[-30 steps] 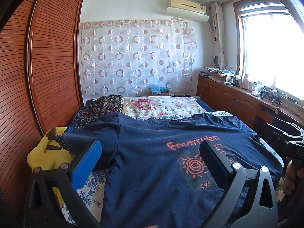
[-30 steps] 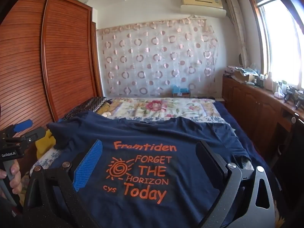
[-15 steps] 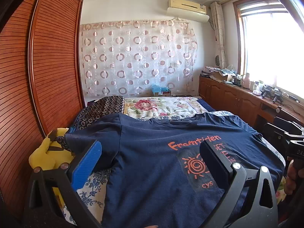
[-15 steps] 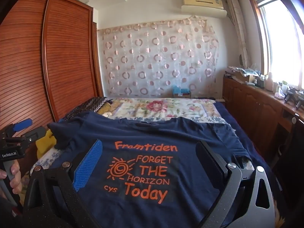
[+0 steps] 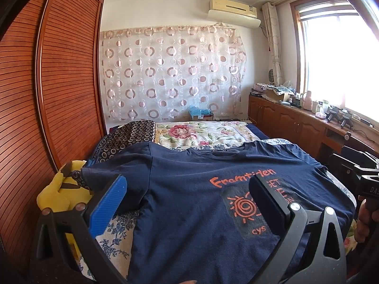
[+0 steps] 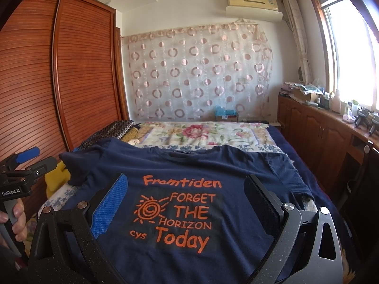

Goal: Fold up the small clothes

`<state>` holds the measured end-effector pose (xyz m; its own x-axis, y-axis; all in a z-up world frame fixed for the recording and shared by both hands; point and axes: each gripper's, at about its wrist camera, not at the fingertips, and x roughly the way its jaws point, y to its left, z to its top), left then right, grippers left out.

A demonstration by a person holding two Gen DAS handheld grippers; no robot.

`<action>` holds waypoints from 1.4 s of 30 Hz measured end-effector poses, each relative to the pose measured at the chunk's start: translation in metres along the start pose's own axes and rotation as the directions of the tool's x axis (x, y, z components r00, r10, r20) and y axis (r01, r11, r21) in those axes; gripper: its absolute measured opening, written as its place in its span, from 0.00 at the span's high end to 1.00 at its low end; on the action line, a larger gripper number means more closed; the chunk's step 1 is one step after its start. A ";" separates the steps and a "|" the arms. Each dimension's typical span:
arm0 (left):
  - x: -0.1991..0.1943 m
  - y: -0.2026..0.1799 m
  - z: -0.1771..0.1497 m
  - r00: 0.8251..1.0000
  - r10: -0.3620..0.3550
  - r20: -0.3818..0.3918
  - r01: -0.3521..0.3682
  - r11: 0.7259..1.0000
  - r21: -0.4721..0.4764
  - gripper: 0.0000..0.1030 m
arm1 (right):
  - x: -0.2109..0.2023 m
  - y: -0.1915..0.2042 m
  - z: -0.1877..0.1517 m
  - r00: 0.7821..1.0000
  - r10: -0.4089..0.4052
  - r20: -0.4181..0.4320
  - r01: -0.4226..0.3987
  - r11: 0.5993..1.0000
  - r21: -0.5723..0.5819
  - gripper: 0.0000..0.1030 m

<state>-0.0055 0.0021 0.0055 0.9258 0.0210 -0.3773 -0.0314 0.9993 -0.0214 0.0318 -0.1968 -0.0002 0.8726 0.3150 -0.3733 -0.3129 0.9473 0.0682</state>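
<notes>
Navy T-shirt (image 6: 189,170) lies flat, collar pointing away.

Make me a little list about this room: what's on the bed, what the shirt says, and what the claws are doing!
shirt: navy T-shirt, spread flat, front up, not folded yet
print: orange words "Framtiden FORGET THE HORIZON Today"
bed: floral quilt behind the shirt
toy: yellow plush beside the left sleeve
left claw: open, empty
right claw: open, empty
</notes>
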 end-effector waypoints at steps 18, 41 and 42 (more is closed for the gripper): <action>-0.003 0.001 0.004 1.000 0.002 0.004 -0.002 1.000 0.005 0.00 | -0.002 0.001 0.001 1.000 0.001 0.000 -0.001 1.000 0.000 0.03; -0.007 0.000 0.007 1.000 0.001 0.010 -0.001 1.000 0.008 0.00 | -0.003 0.001 0.002 1.000 0.001 0.002 -0.001 1.000 0.000 0.03; -0.007 0.000 0.007 1.000 0.002 0.010 -0.002 1.000 0.009 0.00 | -0.003 0.002 0.002 1.000 0.001 0.002 -0.001 1.000 0.000 0.03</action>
<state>-0.0095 0.0020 0.0148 0.9294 0.0231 -0.3683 -0.0298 0.9995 -0.0123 0.0293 -0.1963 0.0026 0.8730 0.3163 -0.3713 -0.3138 0.9470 0.0689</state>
